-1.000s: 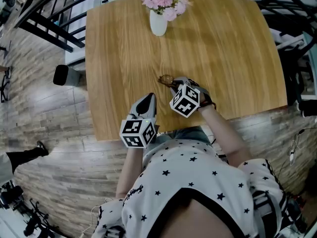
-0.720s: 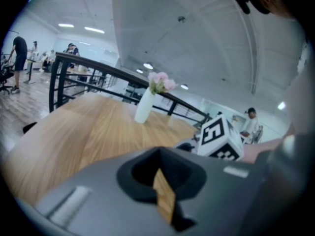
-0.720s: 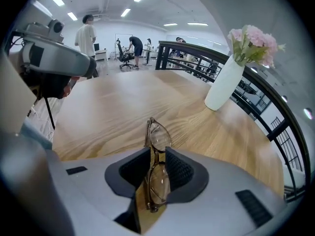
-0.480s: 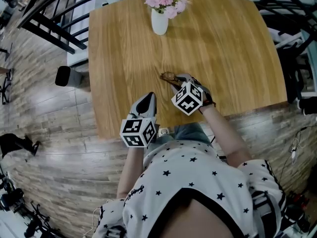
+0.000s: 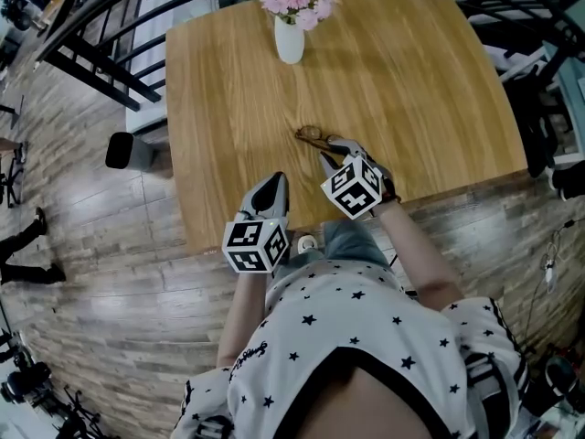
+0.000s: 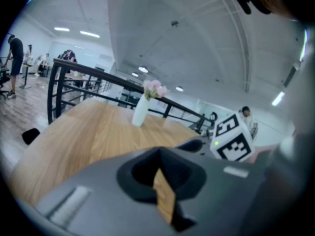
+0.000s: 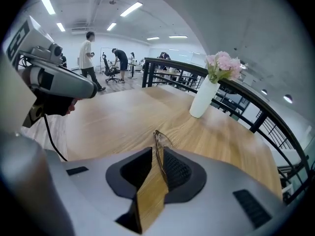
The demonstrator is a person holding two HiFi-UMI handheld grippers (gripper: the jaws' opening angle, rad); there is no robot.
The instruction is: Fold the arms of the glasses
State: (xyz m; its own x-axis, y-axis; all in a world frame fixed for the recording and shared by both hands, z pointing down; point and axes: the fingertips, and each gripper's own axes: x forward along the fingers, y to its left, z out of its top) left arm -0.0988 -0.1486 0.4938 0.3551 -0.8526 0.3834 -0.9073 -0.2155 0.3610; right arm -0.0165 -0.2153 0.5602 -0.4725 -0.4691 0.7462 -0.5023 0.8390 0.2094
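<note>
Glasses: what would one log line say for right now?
right tool: shut on thin wire-framed glasses | left tool: shut, empty, over light wooden table | arms folded: cannot tell

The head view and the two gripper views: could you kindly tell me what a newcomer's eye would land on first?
Probably the white vase of pink flowers at the far edge of the light wooden table. Next, the thin-framed brownish glasses mid-table, pinched in the tips of the right gripper. The left gripper hovers shut and empty near the table's near edge.
</note>
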